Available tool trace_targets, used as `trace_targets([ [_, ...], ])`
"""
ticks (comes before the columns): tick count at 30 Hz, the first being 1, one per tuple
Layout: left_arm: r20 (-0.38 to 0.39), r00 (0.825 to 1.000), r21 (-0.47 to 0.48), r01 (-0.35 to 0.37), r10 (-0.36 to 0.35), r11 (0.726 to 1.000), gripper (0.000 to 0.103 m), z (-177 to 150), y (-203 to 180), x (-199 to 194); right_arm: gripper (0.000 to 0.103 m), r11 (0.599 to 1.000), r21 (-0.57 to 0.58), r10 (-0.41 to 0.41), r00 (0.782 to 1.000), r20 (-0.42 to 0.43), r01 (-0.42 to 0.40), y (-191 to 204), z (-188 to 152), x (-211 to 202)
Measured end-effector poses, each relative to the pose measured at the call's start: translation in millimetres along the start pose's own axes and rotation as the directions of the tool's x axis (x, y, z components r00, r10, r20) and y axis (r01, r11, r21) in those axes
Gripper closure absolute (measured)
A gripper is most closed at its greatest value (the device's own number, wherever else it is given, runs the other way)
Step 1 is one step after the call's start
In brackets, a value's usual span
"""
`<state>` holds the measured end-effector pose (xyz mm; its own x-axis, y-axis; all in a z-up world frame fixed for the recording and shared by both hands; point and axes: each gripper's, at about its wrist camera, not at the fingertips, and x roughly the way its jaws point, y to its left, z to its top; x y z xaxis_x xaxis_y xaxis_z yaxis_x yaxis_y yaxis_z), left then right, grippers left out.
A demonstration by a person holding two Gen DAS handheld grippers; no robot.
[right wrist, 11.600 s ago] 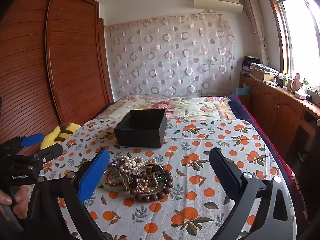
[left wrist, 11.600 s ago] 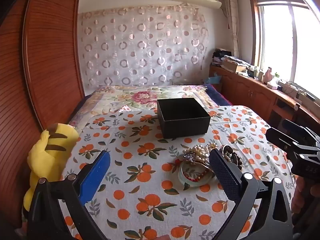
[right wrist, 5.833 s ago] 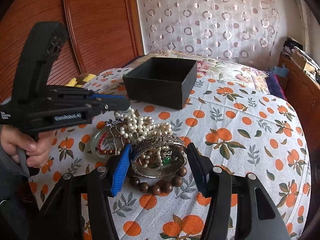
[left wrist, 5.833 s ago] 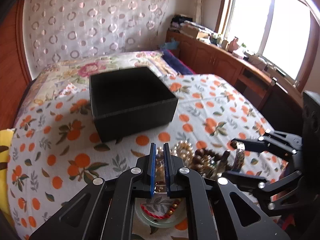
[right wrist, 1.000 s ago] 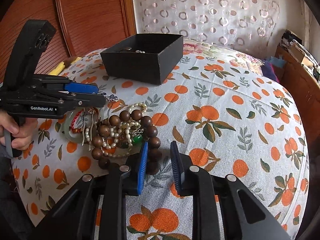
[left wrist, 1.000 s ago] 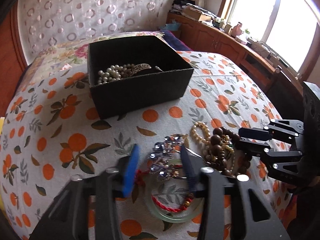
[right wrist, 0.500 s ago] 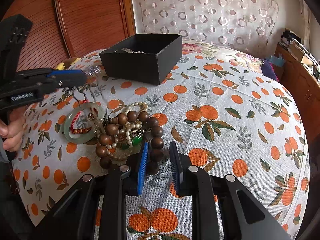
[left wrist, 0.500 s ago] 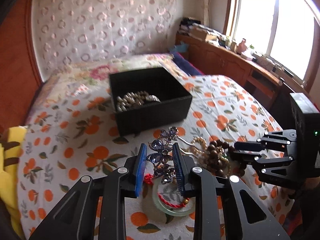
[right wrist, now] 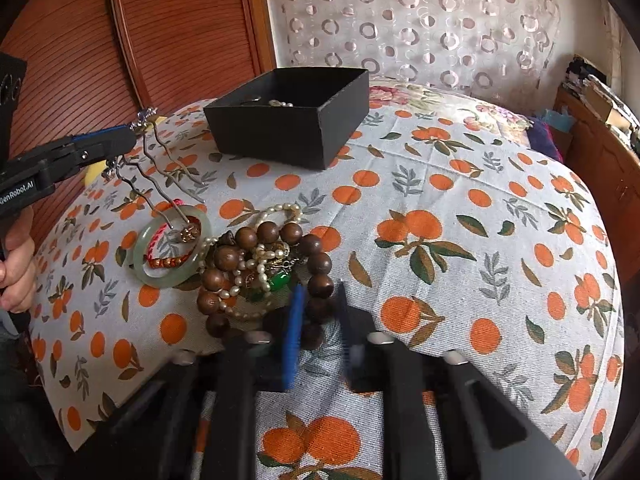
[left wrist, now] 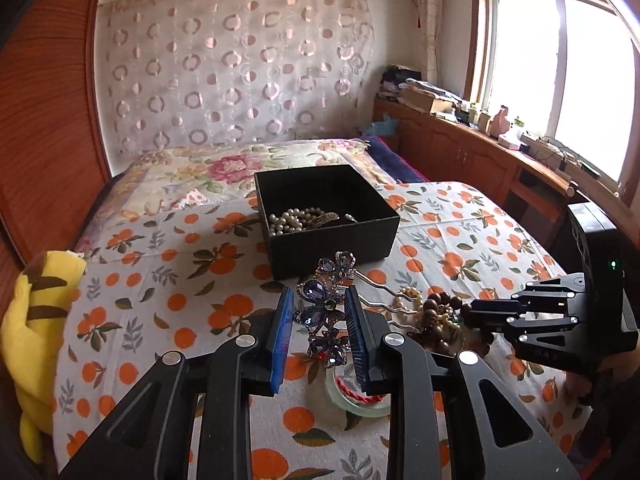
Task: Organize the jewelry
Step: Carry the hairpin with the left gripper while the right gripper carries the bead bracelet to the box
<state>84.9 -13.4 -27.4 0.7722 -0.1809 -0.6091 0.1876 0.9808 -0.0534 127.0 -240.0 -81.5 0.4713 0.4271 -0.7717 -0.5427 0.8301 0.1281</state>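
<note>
My left gripper (left wrist: 320,300) is shut on a purple jewelled flower hairpin (left wrist: 324,304) and holds it in the air; its silver prongs (right wrist: 168,176) hang down over the bed. A black box (left wrist: 326,220) ahead holds pearls (left wrist: 296,218) and a metal bracelet. My right gripper (right wrist: 318,300) is shut on the brown wooden bead bracelet (right wrist: 256,264), which lies on the bed tangled with a pearl string and a green pendant. A jade bangle (right wrist: 172,248) with a red cord bracelet lies left of the beads.
The orange-print bedcover (right wrist: 460,240) covers the bed. A yellow plush toy (left wrist: 36,312) lies at the bed's left edge. A wooden wardrobe (right wrist: 168,32) stands on the left, and a wooden cabinet (left wrist: 460,156) runs under the window on the right.
My left gripper has lifted the flower hairpin higher off the pile and back. My right gripper stays closed around the wooden bead bracelet and blurs slightly with motion.
</note>
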Motion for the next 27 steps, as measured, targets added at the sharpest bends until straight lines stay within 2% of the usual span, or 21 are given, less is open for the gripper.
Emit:
trace_targets([
  [3, -0.001, 1.000, -0.002, -0.002, 0.002, 1.000, 0.079, -2.8, 0.1, -0.5, 0.088, 1.000, -0.003, -0.009, 1.000, 0.024, 0.009, 0.6, 3.4, -4.4],
  [11, 0.026, 1.000, -0.012, -0.013, 0.014, 1.000, 0.078, -2.4, 1.7, -8.1, 0.088, 0.998, -0.045, -0.026, 0.987, 0.157, 0.033, 13.4, 29.4, -46.4],
  [19, 0.072, 0.997, -0.041, -0.029, 0.032, 0.999, 0.078, 3.7, 9.7, -22.6, 0.088, 0.995, -0.086, -0.036, 0.975, 0.220, 0.056, 23.0, 51.8, -70.3],
  [27, 0.095, 0.995, -0.046, -0.040, 0.044, 0.998, 0.078, 11.8, 16.9, -28.7, 0.088, 0.991, -0.110, -0.049, 0.967, 0.249, 0.079, 27.1, 68.2, -80.0],
])
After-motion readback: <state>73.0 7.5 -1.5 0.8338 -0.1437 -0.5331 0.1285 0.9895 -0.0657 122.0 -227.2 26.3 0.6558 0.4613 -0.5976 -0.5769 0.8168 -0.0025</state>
